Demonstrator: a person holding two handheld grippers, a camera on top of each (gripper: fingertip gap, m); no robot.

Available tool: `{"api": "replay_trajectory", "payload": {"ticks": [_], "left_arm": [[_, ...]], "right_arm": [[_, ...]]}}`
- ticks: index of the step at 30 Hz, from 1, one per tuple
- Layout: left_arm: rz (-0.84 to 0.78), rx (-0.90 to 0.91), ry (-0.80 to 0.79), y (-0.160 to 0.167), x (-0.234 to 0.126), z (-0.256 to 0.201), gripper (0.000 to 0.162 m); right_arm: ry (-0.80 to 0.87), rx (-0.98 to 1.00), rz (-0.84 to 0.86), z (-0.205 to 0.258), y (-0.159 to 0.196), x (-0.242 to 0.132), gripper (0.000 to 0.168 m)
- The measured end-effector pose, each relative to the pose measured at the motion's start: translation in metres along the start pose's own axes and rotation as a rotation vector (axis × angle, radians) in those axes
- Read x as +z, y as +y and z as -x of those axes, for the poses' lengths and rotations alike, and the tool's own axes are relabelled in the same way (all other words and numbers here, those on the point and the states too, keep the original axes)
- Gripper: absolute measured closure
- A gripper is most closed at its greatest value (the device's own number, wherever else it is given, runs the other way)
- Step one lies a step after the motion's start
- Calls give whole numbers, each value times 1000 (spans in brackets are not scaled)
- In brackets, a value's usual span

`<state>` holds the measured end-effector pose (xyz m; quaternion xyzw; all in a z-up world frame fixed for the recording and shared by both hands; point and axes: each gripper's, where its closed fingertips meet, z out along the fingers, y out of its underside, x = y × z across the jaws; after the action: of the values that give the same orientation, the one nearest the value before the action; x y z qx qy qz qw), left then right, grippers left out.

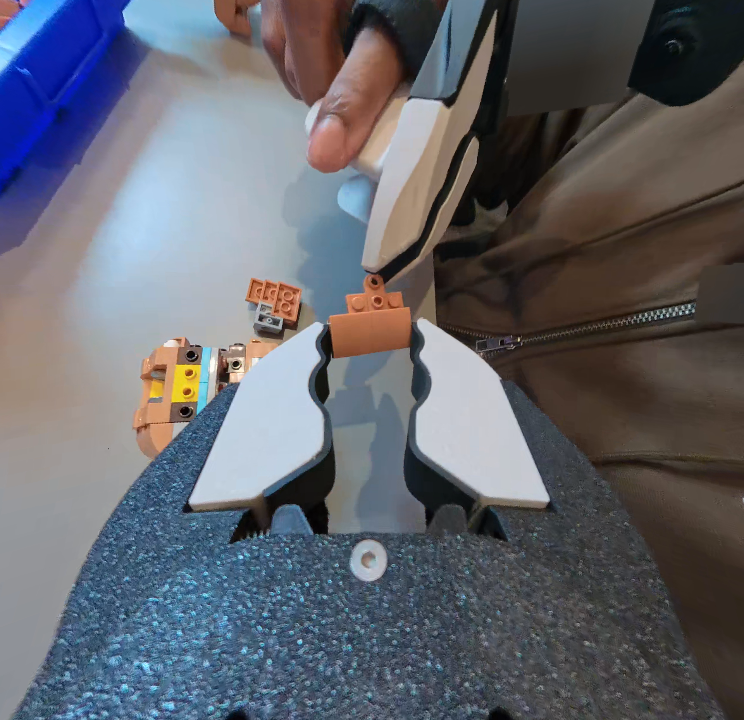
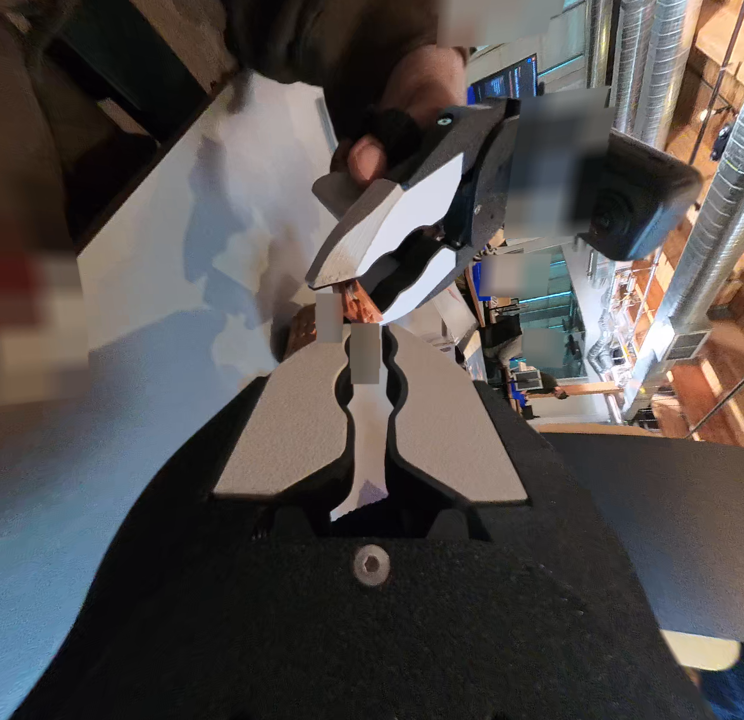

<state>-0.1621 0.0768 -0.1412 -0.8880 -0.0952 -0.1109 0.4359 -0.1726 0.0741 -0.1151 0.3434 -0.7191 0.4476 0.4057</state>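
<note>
My left gripper (image 1: 370,330) is shut on an orange-brown curved brick piece (image 1: 370,336) and holds it above the grey table (image 1: 161,217). A small orange plate with a round tab (image 1: 374,298) sits on the piece's far side. My right gripper (image 1: 376,273) comes down from the upper right with its fingers together, its tips pinching the tab. In the right wrist view my right gripper (image 2: 365,334) is nearly closed, and a mosaic patch covers the gap. Just beyond it, the left gripper (image 2: 348,302) grips the orange piece (image 2: 360,304).
A partly built tan, yellow and brown brick model (image 1: 181,386) lies on the table to the left. Orange plates with a grey brick (image 1: 273,304) lie beyond it. A blue bin (image 1: 52,76) stands far left. The person's brown jacket (image 1: 604,298) fills the right. The grippers are tip to tip, or close to it.
</note>
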Motion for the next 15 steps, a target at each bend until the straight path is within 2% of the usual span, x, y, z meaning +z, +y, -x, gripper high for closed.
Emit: {"api": "replay_trajectory", "payload": {"ticks": [7, 15], "left_arm": [[58, 4, 17, 5, 5, 1, 124], [-197, -95, 14, -13, -1, 6, 124]], "right_arm": [[13, -66, 67, 7, 9, 7, 163], [194, 123, 147, -4, 16, -2, 165]]}}
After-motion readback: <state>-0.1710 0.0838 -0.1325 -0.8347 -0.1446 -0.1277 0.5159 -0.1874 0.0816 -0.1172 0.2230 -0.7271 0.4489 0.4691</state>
